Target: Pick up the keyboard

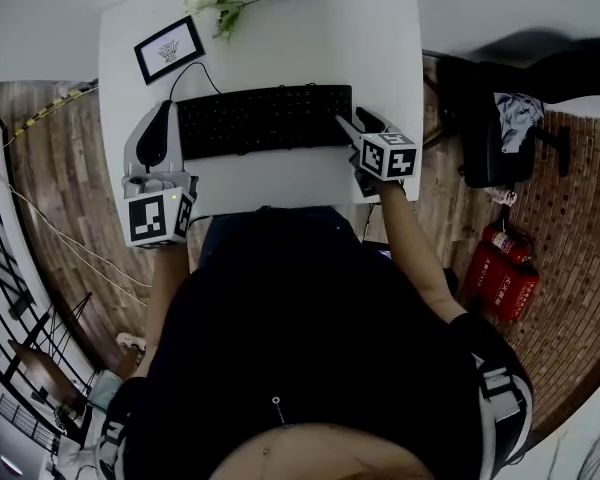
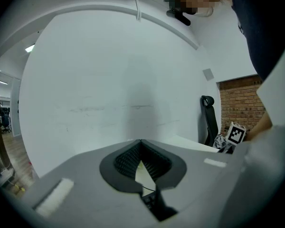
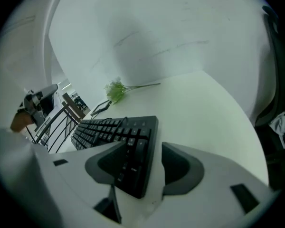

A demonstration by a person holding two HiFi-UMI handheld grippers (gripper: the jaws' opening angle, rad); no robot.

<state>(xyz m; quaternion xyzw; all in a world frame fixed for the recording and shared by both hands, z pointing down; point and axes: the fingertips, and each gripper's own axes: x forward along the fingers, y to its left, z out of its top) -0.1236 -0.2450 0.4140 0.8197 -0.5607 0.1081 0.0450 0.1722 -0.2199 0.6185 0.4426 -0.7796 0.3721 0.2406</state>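
While the white worktop carries everything, the black keyboard lies flat across its middle. Right hand-held gripper: jaws wide apart, keyboard's right end between them, pads not pressing. Left hand-held gripper: jaws closed, empty, beside keyboard's left end. Flower sprig at far edge.

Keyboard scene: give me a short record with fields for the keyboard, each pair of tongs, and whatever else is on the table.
keyboard: black, lying flat on the white table
left tongs: shut, at the keyboard's left end
right tongs: open, straddling the keyboard's right end, not gripping
other items: flower sprig, framed picture
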